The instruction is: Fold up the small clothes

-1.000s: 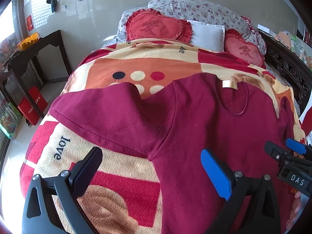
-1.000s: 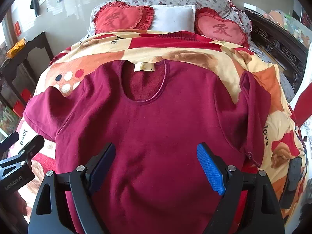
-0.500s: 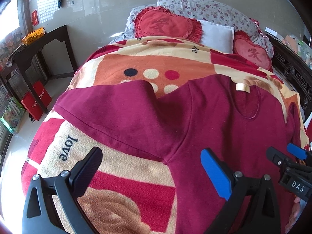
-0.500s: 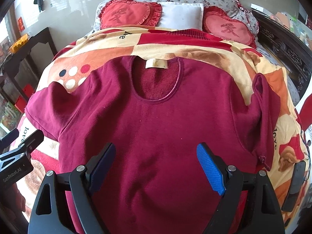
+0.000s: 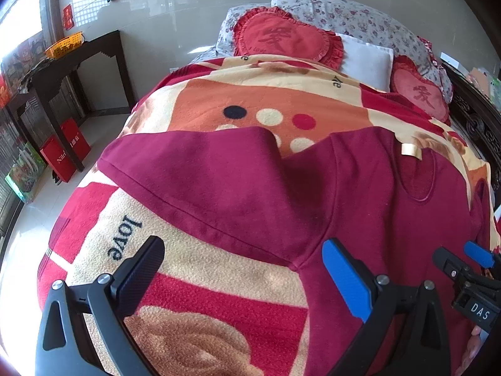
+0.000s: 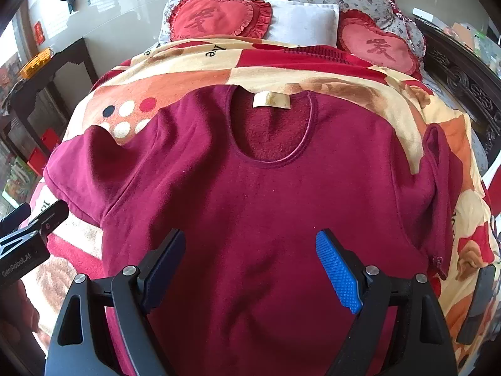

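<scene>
A dark red sweatshirt (image 6: 266, 206) lies flat, front up, on a patterned blanket (image 6: 313, 72), neck hole toward the pillows. Its left sleeve (image 5: 203, 175) spreads out sideways; its right sleeve (image 6: 441, 188) is folded back along the body. My left gripper (image 5: 244, 269) is open and empty, hovering above the left armpit seam and the blanket. My right gripper (image 6: 250, 260) is open and empty above the lower chest of the sweatshirt (image 5: 391, 219). The left gripper's tip shows at the left edge of the right wrist view (image 6: 31, 235).
Two red heart cushions (image 6: 219, 15) and a white pillow (image 6: 303, 22) lie at the head of the bed. A dark side table (image 5: 62, 62) with an orange basket stands left of the bed. A carved dark bed frame (image 6: 463, 78) runs along the right. Red boxes (image 5: 62, 150) sit on the floor.
Both grippers have moved forward toward the head of the bed, staying open. The sweatshirt has not moved.
</scene>
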The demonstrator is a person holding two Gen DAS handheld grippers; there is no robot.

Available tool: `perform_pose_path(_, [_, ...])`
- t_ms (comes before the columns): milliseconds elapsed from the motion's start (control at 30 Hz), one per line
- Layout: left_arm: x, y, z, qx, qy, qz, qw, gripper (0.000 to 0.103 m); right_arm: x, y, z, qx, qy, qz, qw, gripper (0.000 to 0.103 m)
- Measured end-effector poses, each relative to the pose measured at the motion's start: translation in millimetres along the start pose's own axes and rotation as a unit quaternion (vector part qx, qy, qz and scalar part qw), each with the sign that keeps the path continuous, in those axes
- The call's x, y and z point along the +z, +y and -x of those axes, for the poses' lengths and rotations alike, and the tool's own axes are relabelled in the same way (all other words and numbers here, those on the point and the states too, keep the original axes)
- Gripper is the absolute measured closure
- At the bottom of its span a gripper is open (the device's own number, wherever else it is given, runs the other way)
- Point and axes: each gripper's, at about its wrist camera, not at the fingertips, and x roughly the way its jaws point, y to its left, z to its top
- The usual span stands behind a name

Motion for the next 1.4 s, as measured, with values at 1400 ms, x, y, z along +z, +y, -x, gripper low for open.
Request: perform_pose_path(1400, [67.1,235.0,-117.9,-0.049,0.067,0.296,0.9515,0.025,-2.2,26.1,-27.8,0.025,0.034,0.018,0.999,0.034])
